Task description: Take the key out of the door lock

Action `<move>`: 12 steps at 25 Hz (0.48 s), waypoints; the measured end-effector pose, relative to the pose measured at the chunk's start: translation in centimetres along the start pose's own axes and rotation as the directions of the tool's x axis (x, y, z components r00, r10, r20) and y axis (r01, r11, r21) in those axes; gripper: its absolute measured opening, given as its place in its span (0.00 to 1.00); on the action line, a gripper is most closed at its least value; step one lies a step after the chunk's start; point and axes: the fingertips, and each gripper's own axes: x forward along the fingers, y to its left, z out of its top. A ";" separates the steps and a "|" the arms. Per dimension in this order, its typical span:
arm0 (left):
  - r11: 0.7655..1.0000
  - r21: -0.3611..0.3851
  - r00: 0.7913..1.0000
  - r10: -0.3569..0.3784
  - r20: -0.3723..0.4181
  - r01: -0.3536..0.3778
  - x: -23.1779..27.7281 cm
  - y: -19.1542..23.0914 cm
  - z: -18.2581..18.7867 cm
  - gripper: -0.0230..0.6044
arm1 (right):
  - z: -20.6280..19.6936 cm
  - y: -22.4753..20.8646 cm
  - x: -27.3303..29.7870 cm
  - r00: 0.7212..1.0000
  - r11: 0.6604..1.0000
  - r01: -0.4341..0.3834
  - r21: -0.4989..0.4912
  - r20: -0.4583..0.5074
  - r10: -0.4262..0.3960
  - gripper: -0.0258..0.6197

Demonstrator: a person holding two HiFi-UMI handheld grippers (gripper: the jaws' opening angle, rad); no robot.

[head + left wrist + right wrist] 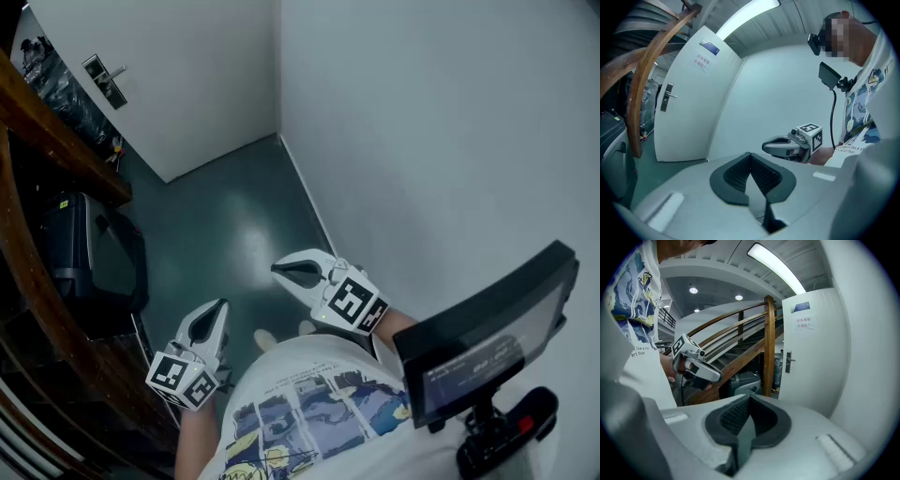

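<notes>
The left gripper (212,317) and right gripper (283,272) are both squeezed together and empty, so at the far door (187,84) they could bump the key instead of grabbing it.

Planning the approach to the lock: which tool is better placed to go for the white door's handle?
Right, marginally: the right tool is held further forward toward the white door than the left tool. Both are shut, empty and far off.
</notes>
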 end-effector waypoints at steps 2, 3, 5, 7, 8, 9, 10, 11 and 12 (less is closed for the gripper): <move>1.000 0.007 1.000 -0.010 0.008 0.010 0.0 0.3 -0.5 0.04 | -0.2 0.1 0.2 1.000 1.000 0.002 -0.003 0.000 -0.002 0.04; 1.000 0.010 1.000 -0.013 0.010 0.013 0.0 0.4 -0.6 0.04 | -0.2 0.1 0.3 1.000 1.000 0.002 -0.003 0.000 -0.002 0.04; 1.000 0.011 1.000 -0.010 0.009 0.010 -0.1 0.5 -0.5 0.04 | -0.1 0.2 0.5 1.000 1.000 0.002 -0.004 -0.002 -0.003 0.04; 1.000 0.008 1.000 -0.008 0.010 0.007 -0.3 0.8 -0.3 0.04 | 0.0 0.2 0.6 1.000 1.000 0.002 -0.004 -0.006 -0.002 0.04; 1.000 0.005 1.000 -0.005 0.009 0.005 -0.4 0.9 -0.2 0.04 | 0.0 0.2 0.7 1.000 1.000 0.001 -0.004 -0.008 -0.001 0.04; 1.000 0.002 1.000 -0.003 0.007 0.003 -0.5 1.0 -0.1 0.04 | 0.1 0.1 0.8 1.000 1.000 0.001 -0.003 -0.009 -0.001 0.04; 1.000 0.000 1.000 0.000 0.006 0.000 -0.5 1.2 0.0 0.04 | 0.2 0.0 1.0 1.000 1.000 0.002 -0.001 -0.008 -0.002 0.04; 1.000 -0.001 1.000 0.003 0.004 -0.003 -0.4 1.4 0.0 0.04 | 0.3 -0.2 1.1 1.000 1.000 0.003 0.004 -0.006 -0.003 0.04; 1.000 -0.001 1.000 0.005 0.005 -0.005 -0.3 1.7 0.1 0.04 | 0.4 -0.4 1.3 1.000 1.000 0.005 0.011 -0.005 -0.005 0.04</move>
